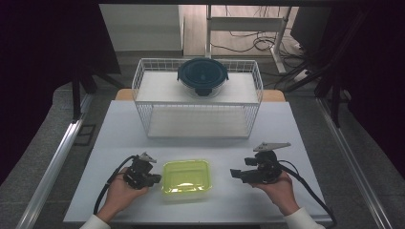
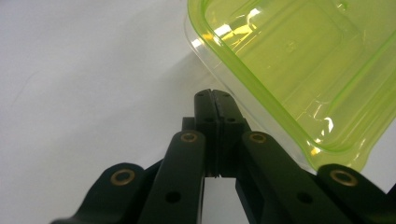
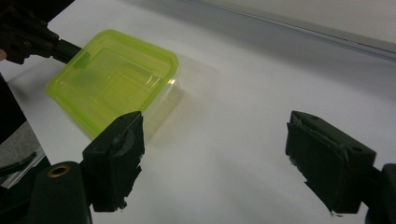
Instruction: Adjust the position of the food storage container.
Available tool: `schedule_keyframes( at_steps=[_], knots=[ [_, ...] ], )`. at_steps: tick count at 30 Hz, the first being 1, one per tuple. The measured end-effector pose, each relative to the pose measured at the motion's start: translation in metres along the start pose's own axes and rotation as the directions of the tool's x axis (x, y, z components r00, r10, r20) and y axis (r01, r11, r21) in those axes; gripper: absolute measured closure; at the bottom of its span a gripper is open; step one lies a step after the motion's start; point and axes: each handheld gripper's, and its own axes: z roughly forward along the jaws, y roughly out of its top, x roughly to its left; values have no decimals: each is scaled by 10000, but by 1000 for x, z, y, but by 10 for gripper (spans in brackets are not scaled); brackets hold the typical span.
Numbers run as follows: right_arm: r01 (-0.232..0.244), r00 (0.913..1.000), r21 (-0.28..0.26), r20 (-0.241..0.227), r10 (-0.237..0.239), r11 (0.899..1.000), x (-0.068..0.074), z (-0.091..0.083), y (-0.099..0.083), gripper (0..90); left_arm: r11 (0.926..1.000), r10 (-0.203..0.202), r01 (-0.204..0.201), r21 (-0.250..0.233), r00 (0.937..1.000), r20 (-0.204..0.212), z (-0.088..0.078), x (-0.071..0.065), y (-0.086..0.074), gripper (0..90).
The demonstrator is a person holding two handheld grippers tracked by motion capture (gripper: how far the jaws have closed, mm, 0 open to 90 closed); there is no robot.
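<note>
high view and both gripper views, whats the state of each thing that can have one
green-lidded container: lid on, flat on the table
round dark-lidded container: lid on, upright on the wire rack's top shelf
left gripper: fingers shut on nothing, beside the green lid's edge
right gripper: fingers wide open, holding nothing

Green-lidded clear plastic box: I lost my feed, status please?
Left gripper shut, beside the green-lidded clear plastic box. Right gripper open, apart from it. White table between them bare.
</note>
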Motion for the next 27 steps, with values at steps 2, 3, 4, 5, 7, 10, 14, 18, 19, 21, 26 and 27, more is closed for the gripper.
schedule_keyframes(
  at_steps=[2, 3, 4, 5, 7, 10, 14, 18, 19, 21, 26, 27],
  knots=[
    [-16, 10000, -5, -18, 16, 10000, 0, 0, 0, 192, 10000, 46, -46, 21, 10000, 47, 2, -2, 4, 895],
    [-8, 10000, -10, -14, 8, 10000, 0, 1, 0, 192, 10000, 24, -24, -31, 10000, 51, 3, -3, 5, 895],
    [-4, 10000, -4, -11, 4, 10000, 0, 1, 0, 192, 10000, 46, -45, -45, 10000, 74, 4, -4, 7, 895],
    [-6, 10000, 5, -11, 6, 10000, 0, 1, 0, 192, 9999, 105, -105, -46, 9999, 82, 5, -5, 9, 895],
    [-4, 10000, 16, -19, 4, 10000, 0, 1, 0, 192, 9998, 212, -212, -10, 9997, 117, 7, -7, 12, 895],
    [4, 10000, 5, -19, -4, 10000, -1, 1, 0, 192, 9993, 368, -369, 25, 9991, 189, 11, -11, 17, 895],
    [-72, 10000, -23, -35, 72, 10000, -3, 0, -1, 193, 9987, 507, -507, 0, 9983, 294, 15, -18, 24, 895],
    [-164, 9998, -71, -57, 164, 9998, -4, -1, -1, 193, 9984, 564, -566, 53, 9978, 355, 19, -21, 29, 894],
    [-159, 9999, -78, -51, 158, 9998, -5, -1, -1, 192, 9984, 552, -554, 58, 9978, 368, 20, -21, 29, 895],
    [-157, 9999, -92, -52, 157, 9998, -5, -1, -1, 192, 9982, 587, -590, 72, 9975, 384, 21, -22, 29, 894],
    [-185, 9998, -96, -24, 185, 9998, -6, 0, -2, 192, 9991, 411, -407, -123, 9986, 347, 20, -17, 28, 892],
    [-182, 9998, -76, -23, 182, 9998, -6, 0, -2, 193, 9992, 354, -347, -216, 9989, 308, 19, -15, 27, 889]
  ],
)
